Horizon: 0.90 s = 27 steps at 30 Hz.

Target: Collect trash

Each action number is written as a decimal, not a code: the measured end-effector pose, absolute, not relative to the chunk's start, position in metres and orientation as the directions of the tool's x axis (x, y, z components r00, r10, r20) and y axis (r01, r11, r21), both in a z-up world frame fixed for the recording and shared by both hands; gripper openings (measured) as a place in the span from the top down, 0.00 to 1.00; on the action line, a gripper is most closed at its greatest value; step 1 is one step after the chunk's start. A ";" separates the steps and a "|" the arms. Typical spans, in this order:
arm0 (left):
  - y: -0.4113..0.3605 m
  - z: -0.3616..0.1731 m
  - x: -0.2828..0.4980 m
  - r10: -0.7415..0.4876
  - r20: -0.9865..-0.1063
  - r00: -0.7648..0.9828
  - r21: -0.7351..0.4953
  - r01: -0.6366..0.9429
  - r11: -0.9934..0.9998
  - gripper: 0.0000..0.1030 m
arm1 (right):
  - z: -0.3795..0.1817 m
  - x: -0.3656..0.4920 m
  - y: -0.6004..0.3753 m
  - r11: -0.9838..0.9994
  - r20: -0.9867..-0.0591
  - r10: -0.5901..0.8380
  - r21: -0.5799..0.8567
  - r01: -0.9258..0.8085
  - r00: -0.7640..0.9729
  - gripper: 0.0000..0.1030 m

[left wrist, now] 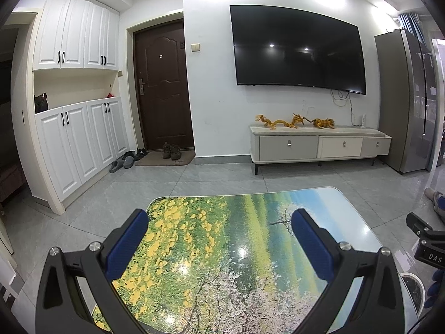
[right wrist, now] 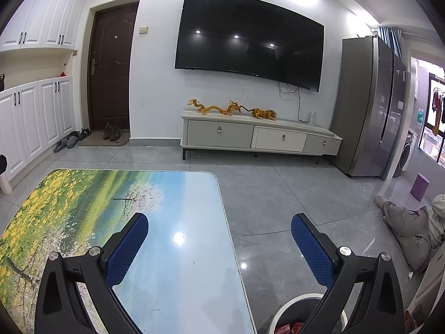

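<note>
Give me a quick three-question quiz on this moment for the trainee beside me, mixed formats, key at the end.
1. True or false: the left gripper is closed on a piece of trash.
2. Multiple choice: where is the trash bin? A) on the TV cabinet B) on the floor off the table's right edge, under the right gripper C) by the door
3. Fill in: red items inside the bin show in the ___ wrist view.

Key
1. False: both grippers are open and empty above the table.
2. B
3. right
</note>
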<state>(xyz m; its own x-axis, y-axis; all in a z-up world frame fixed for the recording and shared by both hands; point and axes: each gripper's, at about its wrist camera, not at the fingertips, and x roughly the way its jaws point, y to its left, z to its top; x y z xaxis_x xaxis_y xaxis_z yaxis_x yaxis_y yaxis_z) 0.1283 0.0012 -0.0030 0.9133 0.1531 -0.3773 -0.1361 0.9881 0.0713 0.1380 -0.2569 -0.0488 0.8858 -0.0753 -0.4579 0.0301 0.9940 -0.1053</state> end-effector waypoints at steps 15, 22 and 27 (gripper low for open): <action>0.002 -0.005 0.128 0.141 -0.395 0.908 0.072 -0.123 0.990 0.00 | -0.053 0.137 -0.260 0.995 -0.476 -0.072 -0.092 0.032 0.876 0.00; 0.003 -0.007 0.129 0.132 -0.413 0.901 0.069 -0.113 0.991 0.00 | -0.053 0.136 -0.263 0.995 -0.476 -0.079 -0.088 0.042 0.876 0.00; 0.003 -0.007 0.129 0.126 -0.415 0.901 0.071 -0.107 0.992 0.00 | -0.053 0.135 -0.263 0.995 -0.478 -0.078 -0.089 0.040 0.875 0.00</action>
